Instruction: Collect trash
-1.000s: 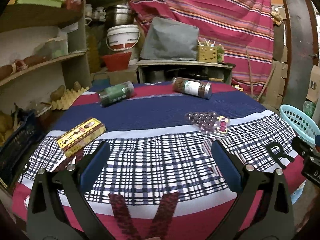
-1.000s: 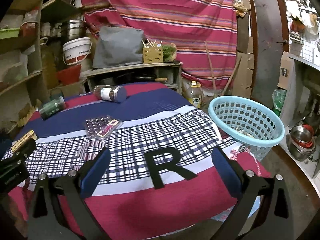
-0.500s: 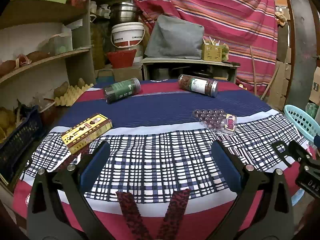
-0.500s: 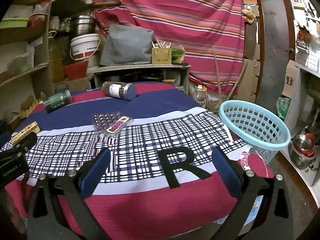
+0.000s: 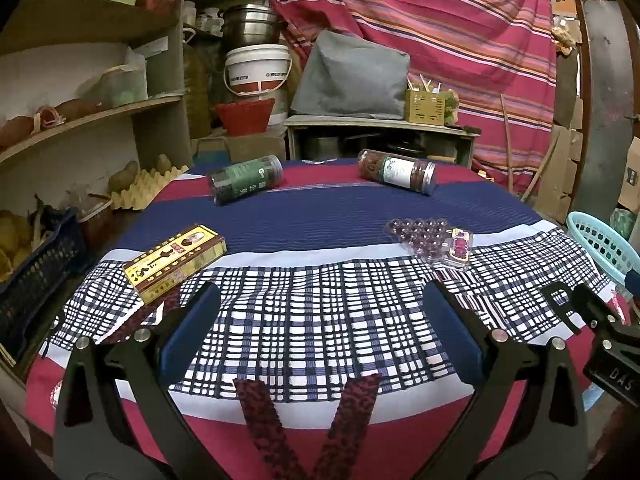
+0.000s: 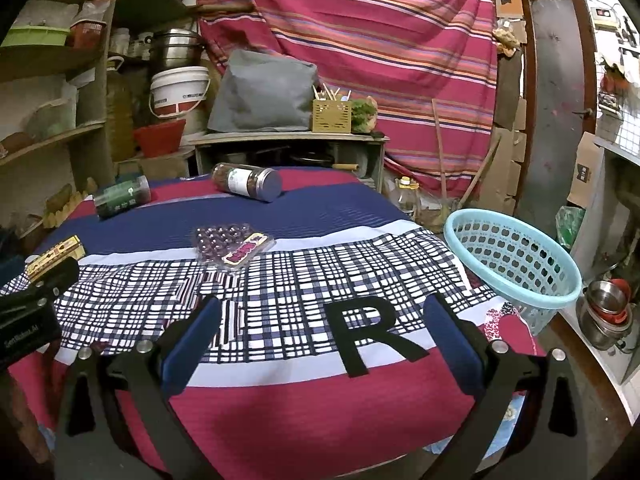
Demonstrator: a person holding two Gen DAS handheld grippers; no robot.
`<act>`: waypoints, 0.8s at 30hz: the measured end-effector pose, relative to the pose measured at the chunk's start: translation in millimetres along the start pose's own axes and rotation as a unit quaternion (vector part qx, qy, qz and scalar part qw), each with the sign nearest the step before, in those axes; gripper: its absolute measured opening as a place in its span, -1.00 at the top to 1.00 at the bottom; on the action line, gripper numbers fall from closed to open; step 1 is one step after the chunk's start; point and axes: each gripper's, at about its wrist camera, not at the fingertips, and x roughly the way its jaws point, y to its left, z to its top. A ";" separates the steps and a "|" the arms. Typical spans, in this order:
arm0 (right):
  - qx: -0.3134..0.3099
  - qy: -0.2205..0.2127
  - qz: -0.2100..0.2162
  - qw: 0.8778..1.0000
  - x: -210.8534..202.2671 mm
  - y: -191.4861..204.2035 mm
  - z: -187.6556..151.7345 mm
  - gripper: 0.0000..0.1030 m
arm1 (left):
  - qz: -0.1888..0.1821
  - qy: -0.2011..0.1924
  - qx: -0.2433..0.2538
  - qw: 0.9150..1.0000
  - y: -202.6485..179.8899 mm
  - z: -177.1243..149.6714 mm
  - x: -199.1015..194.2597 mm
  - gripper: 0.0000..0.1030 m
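Note:
On the cloth-covered round table [image 5: 320,216] lie a yellow box [image 5: 176,262], a green-label jar [image 5: 246,179] on its side, a white-label jar [image 5: 396,171] on its side, and a clear blister tray [image 5: 434,238]. The same items show in the right wrist view: box [image 6: 56,256], green jar [image 6: 122,196], white-label jar [image 6: 247,181], tray [image 6: 232,245]. A light blue basket [image 6: 512,258] stands right of the table. My left gripper [image 5: 320,328] is open and empty over the table's near edge. My right gripper [image 6: 320,328] is open and empty above a black letter R [image 6: 370,330].
Shelves [image 5: 80,120] with clutter stand at the left, with a dark crate [image 5: 36,280] below. A low bench [image 5: 380,128] with a grey bag and bucket is behind the table. Metal bowls [image 6: 608,308] sit on the floor at the right.
Both grippers have shifted slightly, so the table items sit a little further right in each view. Both stay open and empty. Nothing on the table has moved.

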 end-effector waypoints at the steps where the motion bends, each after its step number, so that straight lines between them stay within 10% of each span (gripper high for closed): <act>1: 0.002 -0.001 0.000 1.000 -0.1 -0.3 -0.1 -0.91 | -0.001 0.000 -0.001 1.000 0.4 0.1 0.1 -0.90; 24: 0.010 0.001 0.003 1.000 0.5 -2.7 0.0 -0.91 | 0.001 -0.007 0.002 1.000 0.4 1.5 0.1 -0.90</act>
